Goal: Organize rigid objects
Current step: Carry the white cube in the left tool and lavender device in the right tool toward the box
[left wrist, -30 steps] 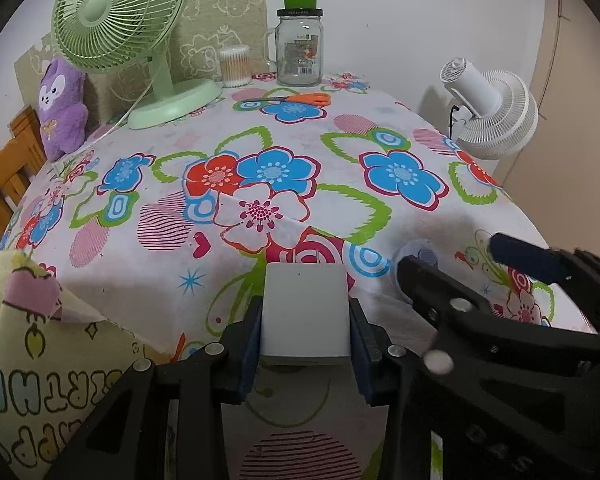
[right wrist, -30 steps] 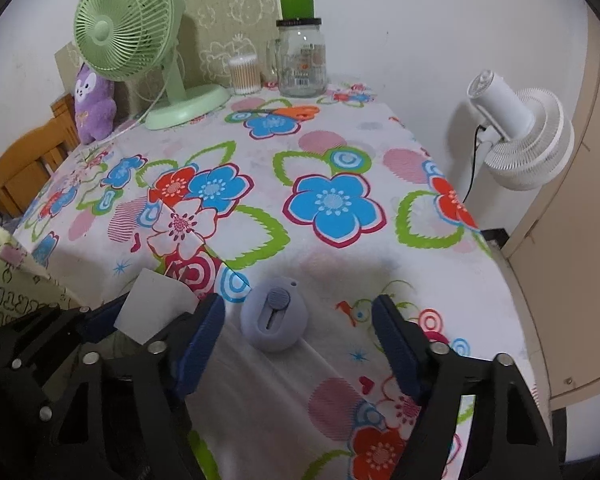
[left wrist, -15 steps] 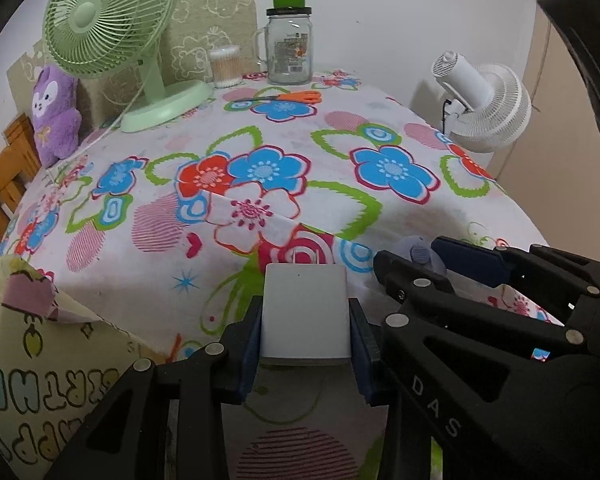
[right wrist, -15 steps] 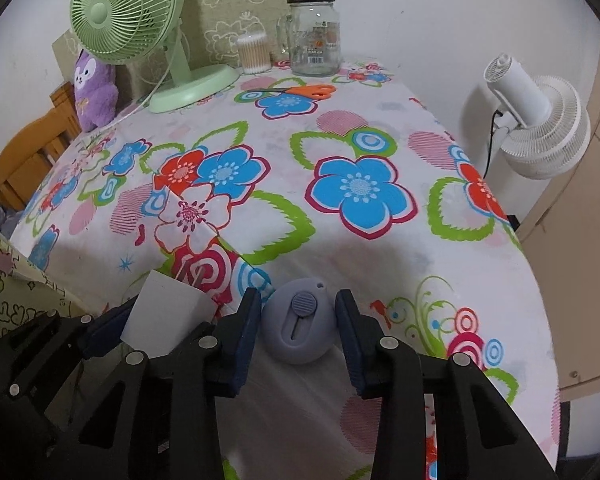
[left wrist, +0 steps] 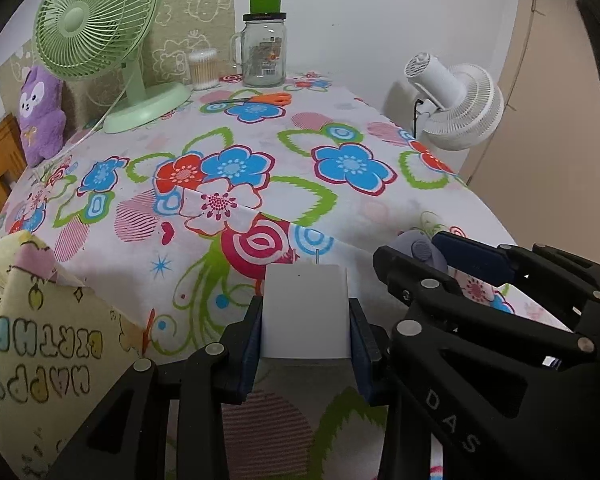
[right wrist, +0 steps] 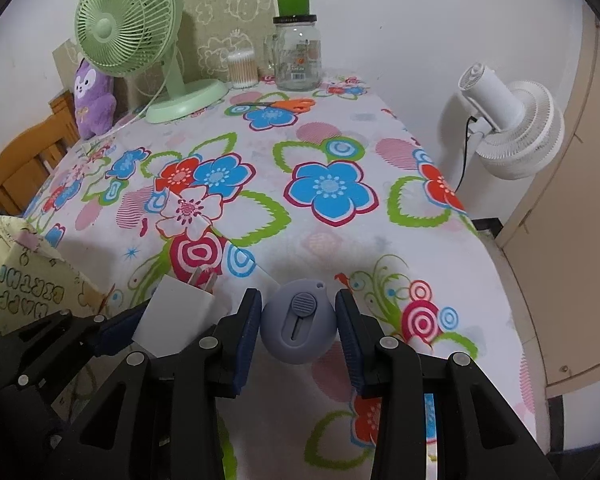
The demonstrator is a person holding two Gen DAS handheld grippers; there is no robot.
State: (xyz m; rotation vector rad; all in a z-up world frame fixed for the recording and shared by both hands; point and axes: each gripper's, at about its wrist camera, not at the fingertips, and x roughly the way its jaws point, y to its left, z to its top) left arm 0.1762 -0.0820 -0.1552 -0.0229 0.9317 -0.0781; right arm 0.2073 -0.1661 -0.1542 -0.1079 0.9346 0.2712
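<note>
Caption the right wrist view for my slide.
Right gripper jaws clamp a round grey-blue utility knife above the floral tablecloth; the left gripper holds a white charger alongside.

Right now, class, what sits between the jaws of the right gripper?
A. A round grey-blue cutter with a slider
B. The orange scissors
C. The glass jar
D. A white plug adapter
A: in the right wrist view the right gripper has its blue pads pressed on both sides of the round cutter; the white adapter is in the left gripper instead.
</note>
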